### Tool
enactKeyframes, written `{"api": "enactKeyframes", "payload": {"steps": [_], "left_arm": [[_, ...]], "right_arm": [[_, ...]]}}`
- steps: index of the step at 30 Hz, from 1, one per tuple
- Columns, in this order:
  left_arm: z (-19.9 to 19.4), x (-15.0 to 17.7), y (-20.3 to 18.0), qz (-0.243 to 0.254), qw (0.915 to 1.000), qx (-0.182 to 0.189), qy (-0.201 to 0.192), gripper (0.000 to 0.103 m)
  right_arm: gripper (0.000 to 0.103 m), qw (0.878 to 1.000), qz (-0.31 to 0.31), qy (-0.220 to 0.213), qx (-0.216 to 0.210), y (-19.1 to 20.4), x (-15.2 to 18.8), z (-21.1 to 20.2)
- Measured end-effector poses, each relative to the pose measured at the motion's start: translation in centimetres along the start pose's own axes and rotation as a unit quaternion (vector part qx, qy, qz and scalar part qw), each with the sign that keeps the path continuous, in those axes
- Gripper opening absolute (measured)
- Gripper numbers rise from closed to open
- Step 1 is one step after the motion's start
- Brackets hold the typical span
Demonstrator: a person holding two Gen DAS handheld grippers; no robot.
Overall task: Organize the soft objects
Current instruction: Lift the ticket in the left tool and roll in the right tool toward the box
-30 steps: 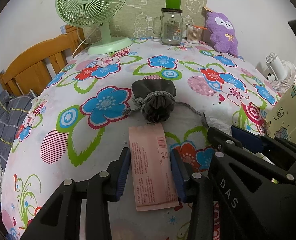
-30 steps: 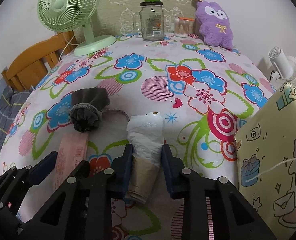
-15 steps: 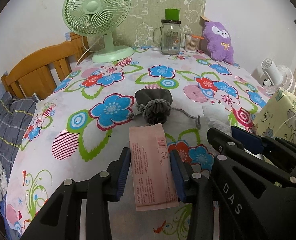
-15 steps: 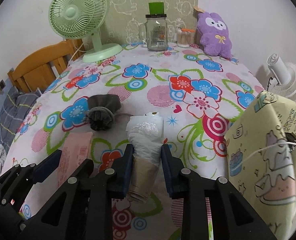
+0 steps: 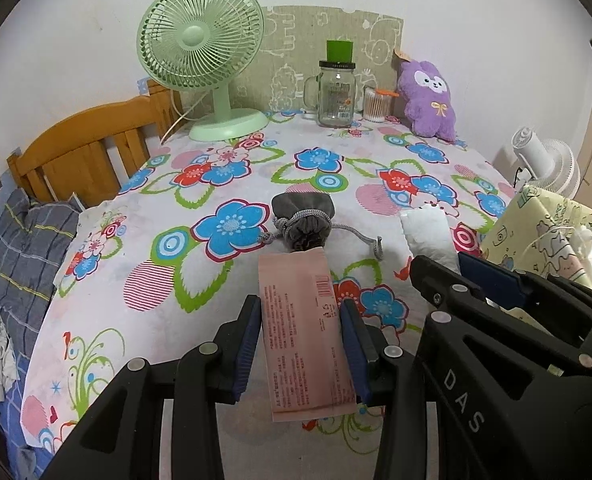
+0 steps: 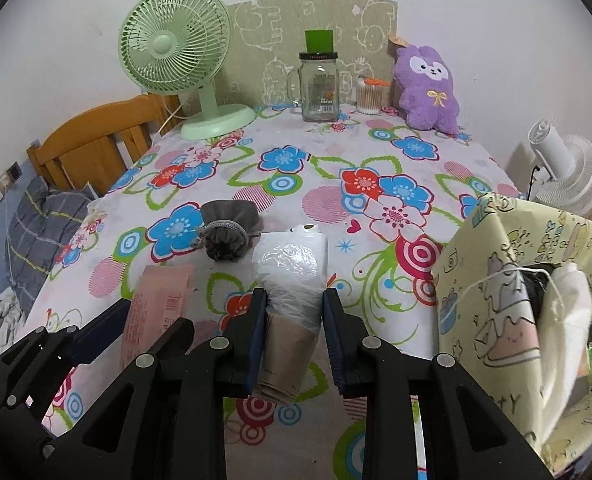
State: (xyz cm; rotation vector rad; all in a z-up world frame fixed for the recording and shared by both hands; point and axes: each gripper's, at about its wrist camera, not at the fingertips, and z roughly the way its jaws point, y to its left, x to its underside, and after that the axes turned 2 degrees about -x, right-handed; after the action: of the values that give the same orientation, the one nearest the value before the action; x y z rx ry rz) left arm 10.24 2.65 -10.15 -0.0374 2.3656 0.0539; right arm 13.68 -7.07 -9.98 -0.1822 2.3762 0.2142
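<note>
gripping a pink packet (image 5: 302, 332) printed with a barcode and small unreadable text, the left gripper (image 5: 302, 344) sits at six o'clock; the right gripper (image 6: 292, 338), stamped "das", clamps a plastic roll (image 6: 290, 280); a grey pouch (image 5: 302, 222) lies on the tablecloth (image 5: 176, 208) at twelve.

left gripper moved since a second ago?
Yes. The left gripper, shut on the pink packet, has risen and pulled back: the grey pouch and green fan look farther off.

- Drawstring pouch (image 5: 302, 220) lies mid-worktop (image 5: 144, 264).
- Fan (image 5: 204, 56), jar (image 5: 336, 94) and plush toy (image 5: 430, 100) stand behind it, left to right.
- Fabric bag (image 6: 536, 312) sits right.
</note>
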Motion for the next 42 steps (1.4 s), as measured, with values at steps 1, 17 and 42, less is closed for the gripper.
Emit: {"api": "enactKeyframes", "payload": {"steps": [1, 17, 42], "left_arm": [[-0.3, 0.0, 0.0, 0.0, 1.0, 0.001, -0.003, 0.041], [-4.7, -0.5, -0.1, -0.003, 0.9991, 0.008, -0.042, 0.041], [-11.0, -2.0, -2.3, -0.002, 0.9951, 0.024, -0.096, 0.041]], "right_arm": [[0.031, 1.0, -0.001, -0.001, 0.0, 0.0, 0.0, -0.2], [0.031, 0.999, -0.008, -0.039, -0.005, 0.4, -0.4, -5.0], [0.031, 0.996, -0.021, -0.091, -0.009, -0.6, -1.8, -12.2]]}}
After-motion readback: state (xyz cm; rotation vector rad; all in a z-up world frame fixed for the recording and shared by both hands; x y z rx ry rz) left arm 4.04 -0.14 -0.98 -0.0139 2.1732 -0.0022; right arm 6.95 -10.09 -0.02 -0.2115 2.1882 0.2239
